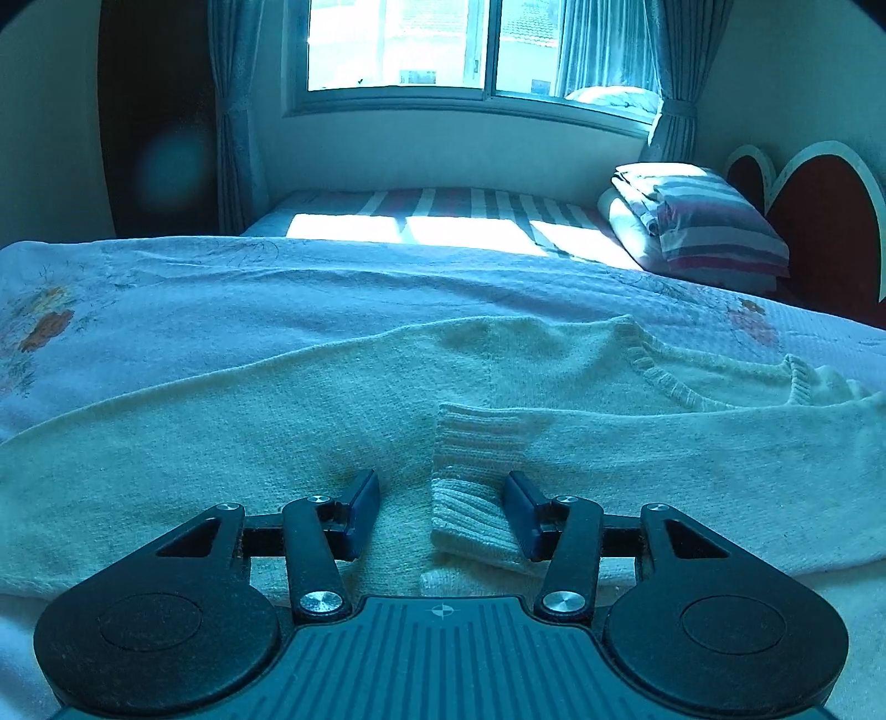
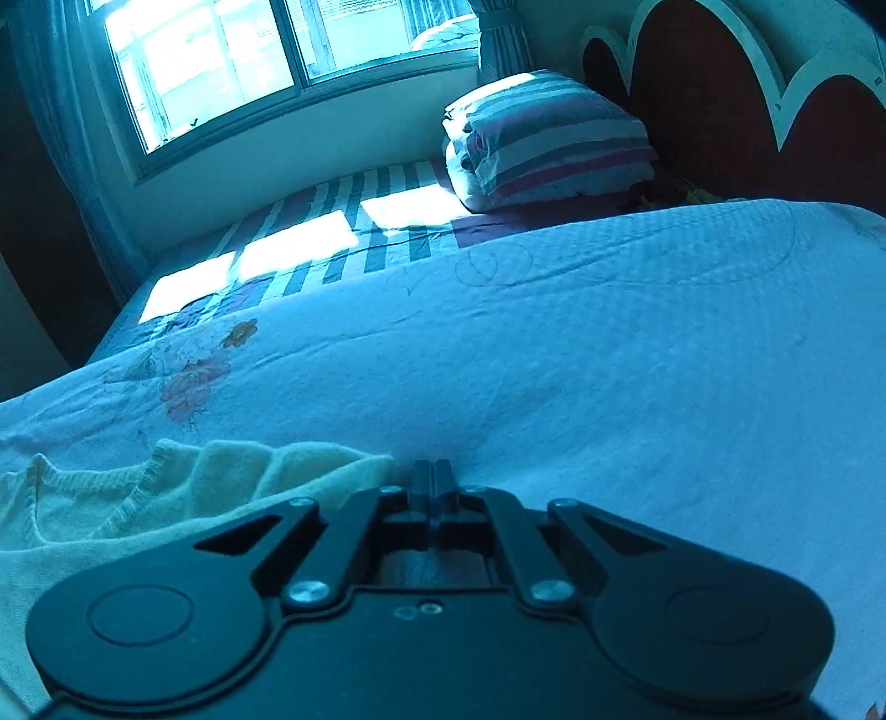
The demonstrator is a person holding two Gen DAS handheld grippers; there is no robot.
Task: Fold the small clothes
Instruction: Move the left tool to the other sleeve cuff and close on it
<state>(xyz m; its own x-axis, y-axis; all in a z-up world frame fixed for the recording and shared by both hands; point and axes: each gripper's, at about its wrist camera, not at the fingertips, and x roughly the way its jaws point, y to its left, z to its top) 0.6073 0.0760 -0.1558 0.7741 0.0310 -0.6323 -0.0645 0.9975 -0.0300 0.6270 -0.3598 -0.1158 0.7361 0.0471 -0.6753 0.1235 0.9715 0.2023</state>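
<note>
Bedroom w/ window (image 1: 432, 50) up top; cream sweater (image 1: 221, 421) lies flat on bedspread (image 1: 332, 293), centre frame. Left gripper (image 1: 442, 512) spread around ribbed cuff (image 1: 476, 476), not pinching. Right gripper (image 2: 434, 479) pressed together beside shoulder edge, probably empty. Soft, light knit; grab at cuffs/hem.

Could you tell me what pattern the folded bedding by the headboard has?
Broad stripes, reddish and pale, on the folded bedding; clearest in the right wrist view.

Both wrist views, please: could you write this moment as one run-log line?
sweater: flat on bedspread | sleeve cuff: between open left gripper fingers, ungripped | right gripper: shut at sweater's edge, hold unclear
</note>
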